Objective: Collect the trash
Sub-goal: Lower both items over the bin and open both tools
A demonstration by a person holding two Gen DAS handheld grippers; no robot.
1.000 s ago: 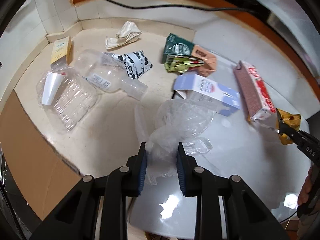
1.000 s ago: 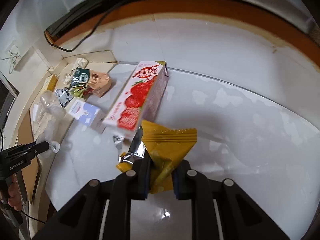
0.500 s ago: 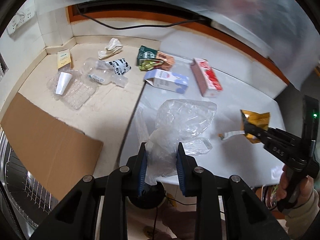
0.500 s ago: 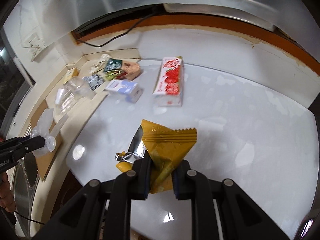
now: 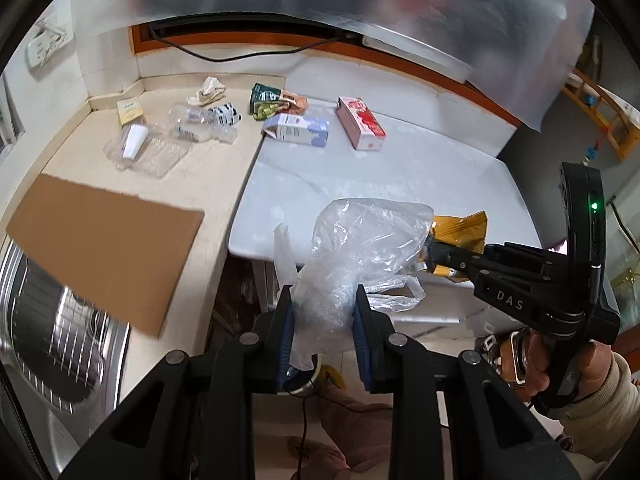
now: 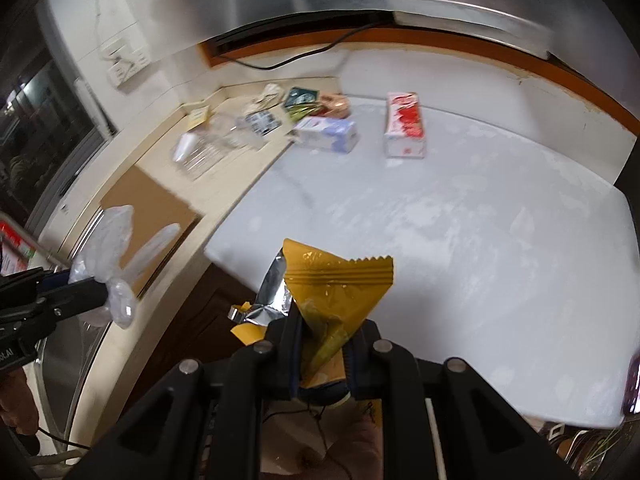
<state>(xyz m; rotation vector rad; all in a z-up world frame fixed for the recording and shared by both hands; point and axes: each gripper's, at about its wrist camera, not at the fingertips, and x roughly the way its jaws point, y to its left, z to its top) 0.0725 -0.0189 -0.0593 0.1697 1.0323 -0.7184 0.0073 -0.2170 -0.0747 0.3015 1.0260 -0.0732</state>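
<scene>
Only the left wrist view shows the sink (image 5: 60, 344) under cardboard (image 5: 104, 248).

**Both grippers lift clear of the counter**

The left gripper (image 5: 323, 334) now hangs past the near edge of the white table (image 5: 400, 168) – a second ago it sat low over the surface – carrying the clear plastic bag (image 5: 360, 248) with it. The right gripper (image 6: 322, 350) has pulled back likewise, and its yellow wrapper (image 6: 336, 292) no longer lies against the red carton (image 6: 404, 124), which is now far off. The two grippers have drawn together – wrapper just beside the bag.
</scene>
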